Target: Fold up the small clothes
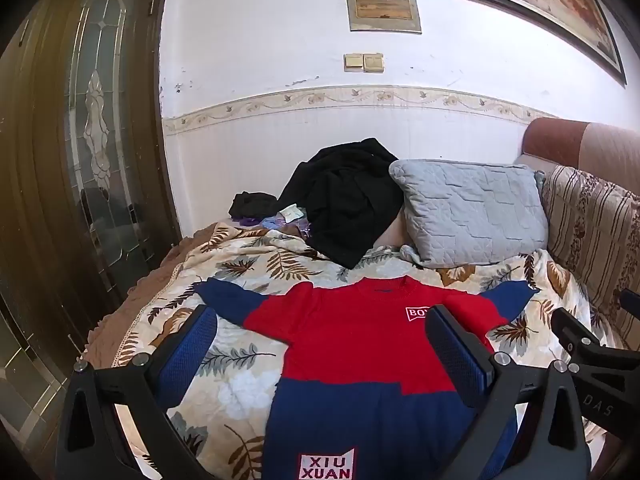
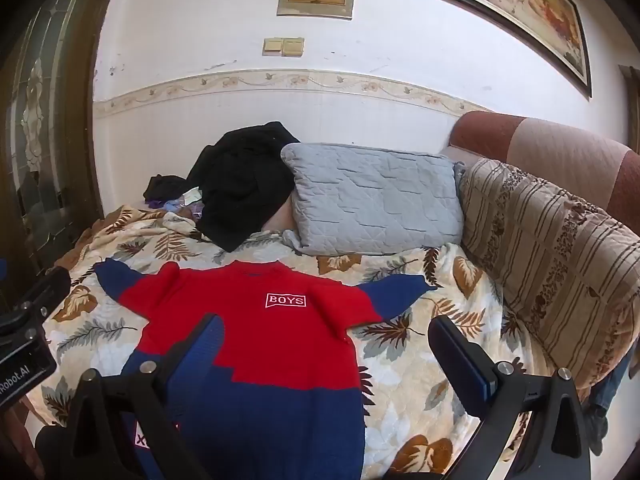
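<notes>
A small red and navy sweater [image 1: 352, 344] lies flat, front up, sleeves spread, on the leaf-print blanket [image 1: 248, 364]. It reads "BOYS" on the chest and "XIU XUAN" near the hem. It also shows in the right wrist view [image 2: 256, 344]. My left gripper [image 1: 320, 344] is open and empty, above the sweater's lower body. My right gripper [image 2: 326, 356] is open and empty, above the sweater's right side. The right gripper's body shows at the right edge of the left wrist view [image 1: 592, 352].
A grey quilted pillow [image 1: 472, 212] and a heap of black clothing [image 1: 344, 200] lie behind the sweater against the wall. A striped sofa back [image 2: 560, 248] runs along the right. A dark wood-and-glass door [image 1: 88, 140] stands on the left.
</notes>
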Motion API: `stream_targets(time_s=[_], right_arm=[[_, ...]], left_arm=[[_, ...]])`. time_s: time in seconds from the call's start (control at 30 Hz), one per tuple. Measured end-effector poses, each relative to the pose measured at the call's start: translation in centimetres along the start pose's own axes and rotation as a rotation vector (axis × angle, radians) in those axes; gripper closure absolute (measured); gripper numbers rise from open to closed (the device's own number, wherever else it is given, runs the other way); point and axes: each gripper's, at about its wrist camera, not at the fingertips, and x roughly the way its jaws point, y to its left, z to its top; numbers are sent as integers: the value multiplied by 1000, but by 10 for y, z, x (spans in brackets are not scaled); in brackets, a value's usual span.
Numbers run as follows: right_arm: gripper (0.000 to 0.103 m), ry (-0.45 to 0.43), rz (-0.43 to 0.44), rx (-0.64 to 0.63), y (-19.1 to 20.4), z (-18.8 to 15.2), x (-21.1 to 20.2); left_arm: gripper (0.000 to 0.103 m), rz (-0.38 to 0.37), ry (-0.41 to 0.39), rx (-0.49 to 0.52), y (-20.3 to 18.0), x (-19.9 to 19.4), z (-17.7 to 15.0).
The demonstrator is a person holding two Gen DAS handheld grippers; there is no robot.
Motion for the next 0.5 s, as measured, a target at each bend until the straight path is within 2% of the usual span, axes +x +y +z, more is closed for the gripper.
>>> stream_targets(time_s=[0.5], right_arm=[[0, 6, -2, 6, -3, -2, 11]], left_arm=[[0, -18, 3, -8, 9, 6, -3]])
